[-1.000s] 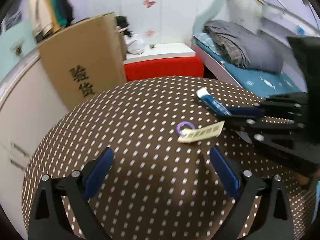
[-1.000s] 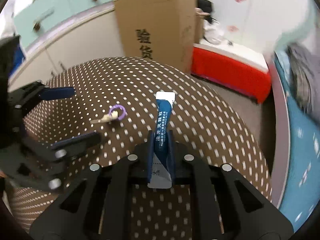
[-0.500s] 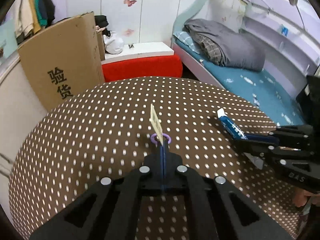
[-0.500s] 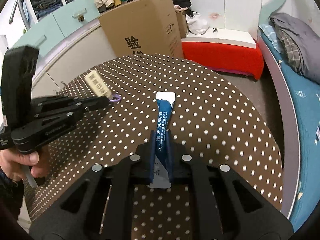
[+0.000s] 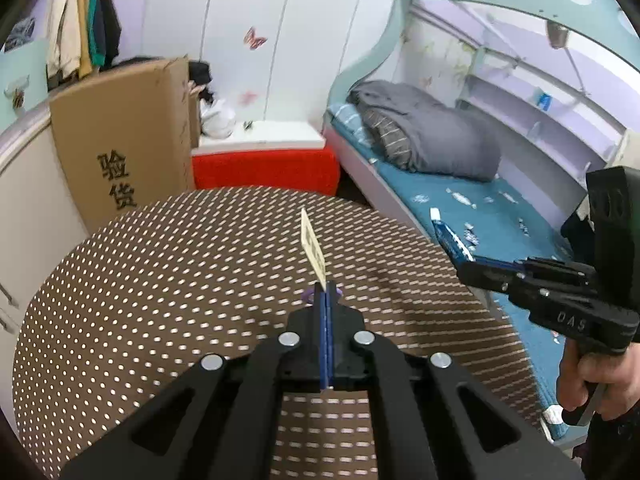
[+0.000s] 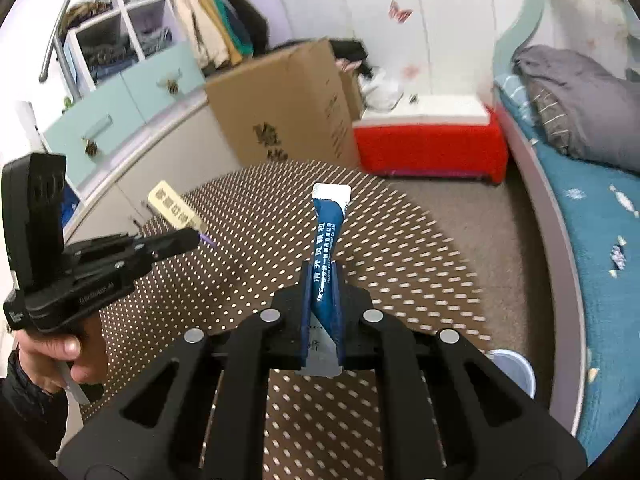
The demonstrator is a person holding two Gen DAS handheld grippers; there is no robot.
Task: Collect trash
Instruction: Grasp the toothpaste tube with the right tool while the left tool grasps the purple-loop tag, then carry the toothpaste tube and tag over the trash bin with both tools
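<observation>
My left gripper (image 5: pixel 325 292) is shut on a cream paper tag (image 5: pixel 312 247) with a purple ring (image 5: pixel 307 295), held above the brown dotted round table (image 5: pixel 160 280). The tag also shows in the right wrist view (image 6: pixel 176 209), sticking out of the left gripper (image 6: pixel 192 240). My right gripper (image 6: pixel 324 276) is shut on a blue and white sachet (image 6: pixel 326 240) that points forward over the table (image 6: pixel 400 264). In the left wrist view the right gripper (image 5: pixel 466 268) holds the sachet (image 5: pixel 450 236) beyond the table's right edge.
A cardboard box (image 5: pixel 124 148) leans by a cabinet at the back left. A red and white bench (image 5: pixel 264 160) stands behind the table. A bed with a grey blanket (image 5: pixel 432 140) runs along the right. A pale blue bin (image 6: pixel 512 368) sits on the floor right of the table.
My left gripper closed on the tag and lifted it off the table. Both grippers have risen with their items, and the right one has moved out past the table's right edge.
</observation>
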